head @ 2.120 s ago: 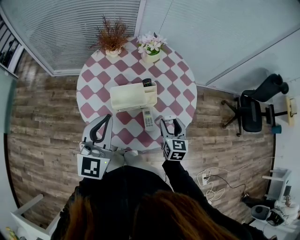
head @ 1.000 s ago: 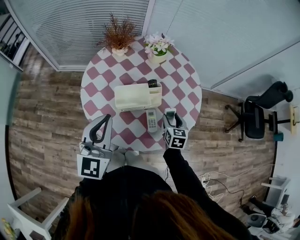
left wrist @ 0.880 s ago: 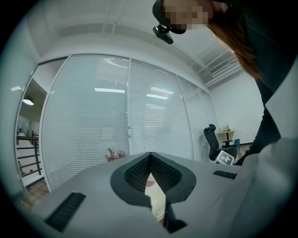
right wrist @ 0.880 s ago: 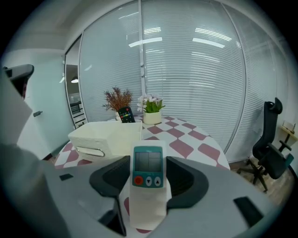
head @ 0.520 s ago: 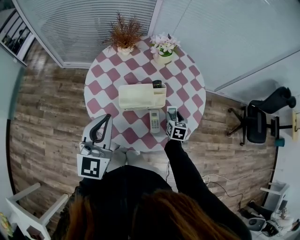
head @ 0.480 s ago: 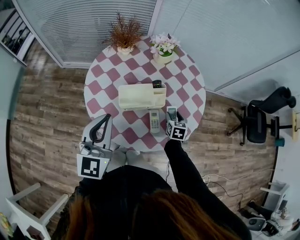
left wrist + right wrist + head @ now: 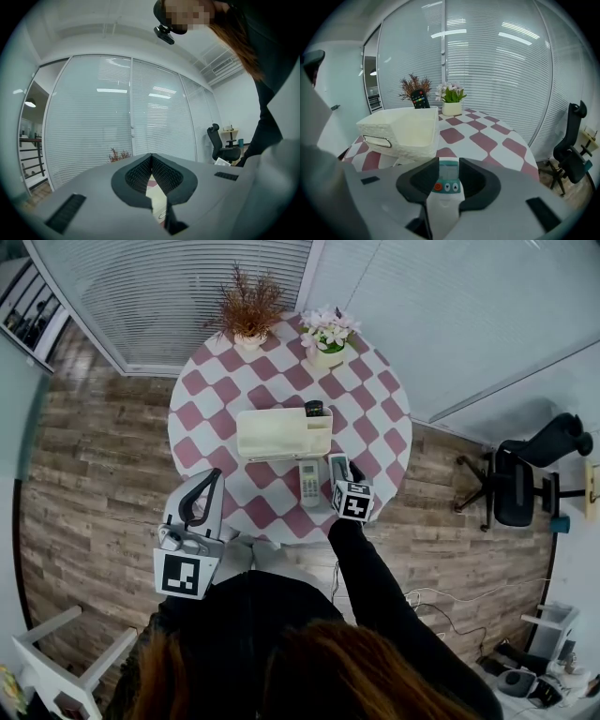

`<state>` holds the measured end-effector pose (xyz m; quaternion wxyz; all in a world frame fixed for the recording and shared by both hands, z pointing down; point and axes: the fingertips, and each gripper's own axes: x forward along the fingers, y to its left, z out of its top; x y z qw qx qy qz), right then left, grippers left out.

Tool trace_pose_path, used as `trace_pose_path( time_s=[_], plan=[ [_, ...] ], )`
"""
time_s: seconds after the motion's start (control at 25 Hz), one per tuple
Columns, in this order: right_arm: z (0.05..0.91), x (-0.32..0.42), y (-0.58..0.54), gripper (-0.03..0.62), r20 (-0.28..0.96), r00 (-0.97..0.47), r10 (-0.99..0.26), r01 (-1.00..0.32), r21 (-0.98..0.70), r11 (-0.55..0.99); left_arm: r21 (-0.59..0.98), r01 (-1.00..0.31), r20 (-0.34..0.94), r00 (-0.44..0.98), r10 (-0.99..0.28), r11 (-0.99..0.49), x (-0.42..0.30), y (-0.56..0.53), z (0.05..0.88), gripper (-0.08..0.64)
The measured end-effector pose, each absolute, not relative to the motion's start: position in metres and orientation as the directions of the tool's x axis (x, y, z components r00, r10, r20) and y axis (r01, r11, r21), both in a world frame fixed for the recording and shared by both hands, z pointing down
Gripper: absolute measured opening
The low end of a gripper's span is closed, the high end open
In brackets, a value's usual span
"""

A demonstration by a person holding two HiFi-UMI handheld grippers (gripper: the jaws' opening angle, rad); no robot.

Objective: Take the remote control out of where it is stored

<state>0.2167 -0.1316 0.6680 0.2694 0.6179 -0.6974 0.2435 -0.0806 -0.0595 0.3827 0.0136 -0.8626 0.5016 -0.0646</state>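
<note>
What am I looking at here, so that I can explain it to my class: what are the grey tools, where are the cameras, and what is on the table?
There is no robot here: a person holds a two-jaw gripper in each hand. The head view comes from a camera on the person's head, looking down. The other two views come from cameras riding on the grippers.

The round checked table carries a dried plant, a flowering plant, a cream basket with a black remote standing in it, and a white remote lying loose.

The right gripper has just been closing its jaws on a second white remote with a small screen. The left gripper is shut and empty, near the body.
</note>
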Motion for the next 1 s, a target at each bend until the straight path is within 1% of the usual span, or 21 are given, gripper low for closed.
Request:
trace_pose_path(
  time_s=[0.16, 0.36, 0.44, 0.8, 1.0],
  plan=[
    [0.668, 0.216, -0.129, 0.106, 0.68, -0.094, -0.727, -0.994, -0.02, 0.11, -0.088, -0.862, 0.098, 0.491, -0.865, -0.499, -0.079, -0.058, 0.382, 0.006],
    [0.67, 0.215, -0.125, 0.034, 0.682, -0.101, -0.725, -0.994, -0.043, 0.098, -0.087, -0.863, 0.097, 0.491, -0.866, -0.499, -0.08, -0.056, 0.383, 0.006],
    [0.671, 0.214, -0.124, 0.02, 0.681, -0.108, -0.724, -0.994, -0.049, 0.101, -0.087, -0.863, 0.1, 0.49, -0.866, -0.498, -0.08, -0.055, 0.383, 0.006],
    [0.66, 0.214, -0.124, 0.014, 0.662, -0.093, -0.744, -0.994, -0.024, 0.103, -0.063, -0.868, 0.093, 0.487, -0.868, -0.493, -0.085, -0.054, 0.383, 0.006],
    [0.64, 0.211, -0.129, 0.014, 0.618, -0.098, -0.78, -0.992, -0.001, 0.124, -0.067, -0.866, 0.086, 0.489, -0.868, -0.495, -0.084, -0.053, 0.381, 0.006]
  ],
)
